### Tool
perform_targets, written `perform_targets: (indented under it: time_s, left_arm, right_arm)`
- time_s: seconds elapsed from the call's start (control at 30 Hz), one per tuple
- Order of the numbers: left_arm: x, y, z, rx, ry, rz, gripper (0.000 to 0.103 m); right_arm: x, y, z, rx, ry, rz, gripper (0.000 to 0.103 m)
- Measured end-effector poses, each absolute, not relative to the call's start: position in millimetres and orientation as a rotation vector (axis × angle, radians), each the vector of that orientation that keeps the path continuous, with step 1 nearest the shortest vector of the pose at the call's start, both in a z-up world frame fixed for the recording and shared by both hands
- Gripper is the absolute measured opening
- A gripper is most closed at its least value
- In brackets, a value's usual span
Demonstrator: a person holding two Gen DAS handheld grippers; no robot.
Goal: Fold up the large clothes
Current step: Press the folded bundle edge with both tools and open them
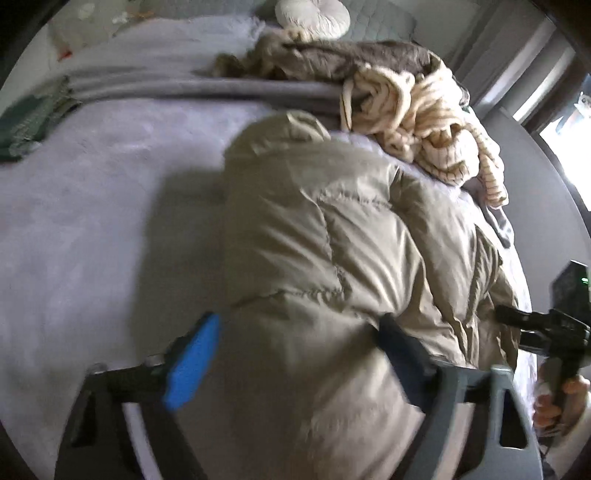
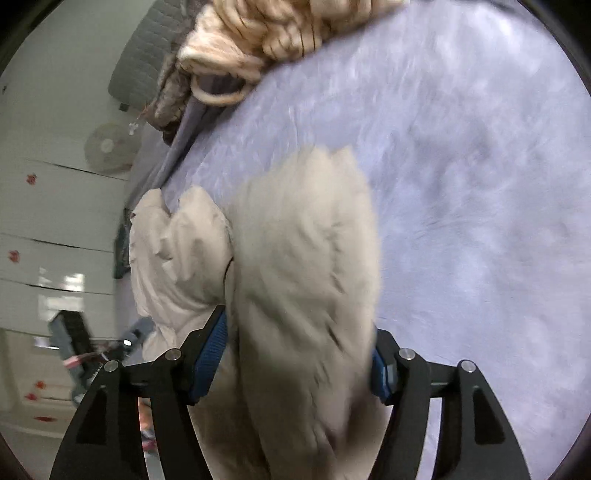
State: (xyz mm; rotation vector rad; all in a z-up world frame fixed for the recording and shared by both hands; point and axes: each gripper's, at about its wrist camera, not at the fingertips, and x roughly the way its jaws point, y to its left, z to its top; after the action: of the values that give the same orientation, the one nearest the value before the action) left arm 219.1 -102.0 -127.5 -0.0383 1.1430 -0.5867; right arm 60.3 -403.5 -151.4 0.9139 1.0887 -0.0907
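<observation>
1. In the right wrist view, the right gripper [image 2: 299, 358] has its two blue-padded fingers [image 2: 210, 354] pressed against either side of a thick bunch of the beige puffer jacket [image 2: 303, 266]; the jaws stand fairly wide apart, with the padded fabric filling the gap between them.
2. In the left wrist view, the left gripper [image 1: 291, 354] has a bright blue pad [image 1: 192, 362] on one finger lying outside the jacket's edge, over the bed cover, while the other finger presses into the jacket fabric. The jaws stand wide, and whether they actually pinch the cloth cannot be told through the blur.
3. The beige puffer jacket [image 1: 332, 258] lies spread on the lavender bed cover [image 1: 92, 221], with its lower part towards the near edge of the bed, where both grippers meet it.
4. At the right side of the left wrist view, the right gripper [image 1: 532, 328] shows as a black tool held by a hand [image 1: 557, 402], its tip touching the jacket's side.
5. Beyond the jacket, towards the far edge of the bed, a cream chunky knit blanket [image 1: 417, 122] lies heaped, just beside the jacket's top.
6. Behind that lies a grey-brown furry throw [image 1: 332, 59], and further back a round cream cushion [image 1: 314, 16].
7. At the far left edge of the bed lies a dark green cloth [image 1: 26, 125].
</observation>
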Motion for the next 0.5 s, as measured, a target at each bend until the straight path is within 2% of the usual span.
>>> perform_targets:
  time_s: [0.07,0.1,0.13,0.2,0.33,0.5]
  left_arm:
    - [209,-87,-118,-0.042,1.135,-0.578,0.072]
    - [201,-83,-115,-0.037,1.130,-0.578,0.072]
    - [195,-82,-113,-0.027,1.126,-0.580,0.072]
    - [176,-76,-111,0.009,1.117,-0.585,0.072]
    - [142,-84,-127,0.093,1.142,-0.575,0.072]
    - [130,-83,-145,0.092,1.153,-0.536,0.074]
  right_arm:
    - [43,-403,-128,0.861,1.053,-0.147,0.063]
    - [33,-401,-116,0.841,1.029,-0.158,0.042]
    - [24,-395,-103,0.811,1.012,-0.169,0.027]
    - [10,-384,-89,0.783,0.987,-0.152,0.020]
    - [-4,-337,-76,0.659,1.022,-0.058,0.019]
    - [-3,-302,-115,0.539,1.186,-0.093,0.019]
